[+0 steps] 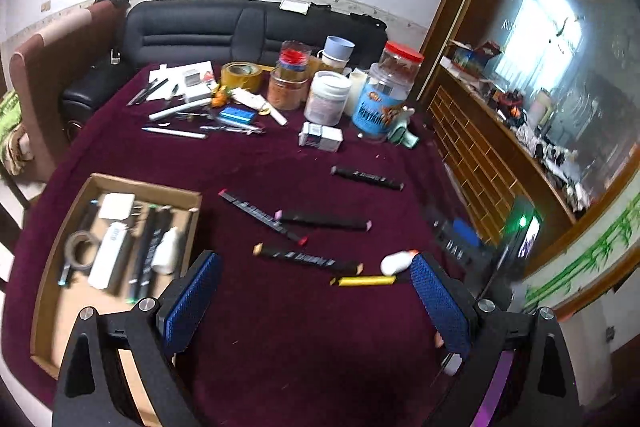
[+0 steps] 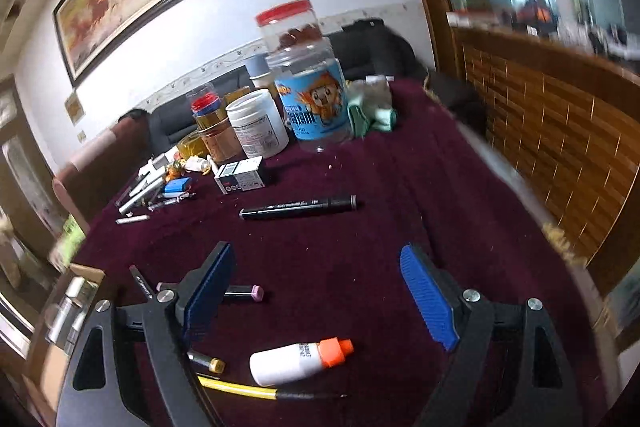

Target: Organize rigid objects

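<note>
My left gripper [image 1: 316, 267] is open over the maroon cloth, with nothing held between its blue pads. Just ahead of it lie several black markers [image 1: 308, 259], a yellow pen [image 1: 366, 281] and a white bottle with an orange cap [image 1: 394, 262]. To its left a cardboard tray [image 1: 140, 183] holds pens, a tape ring and white items. My right gripper [image 2: 316, 251] is also open and holds nothing. The white bottle [image 2: 296, 363] and a yellow-handled tool [image 2: 240, 387] lie below it. A black marker [image 2: 298, 207] lies ahead of it, and a pink-tipped marker [image 2: 244, 293] sits partly behind its left finger.
Jars and tubs [image 1: 382, 99] crowd the table's far side, with a tape roll [image 1: 242, 75], a small white box [image 1: 322, 139] and loose pens [image 1: 176, 133]. A dark sofa [image 1: 208, 27] stands behind the table. A wooden cabinet [image 2: 560, 131] runs along the right.
</note>
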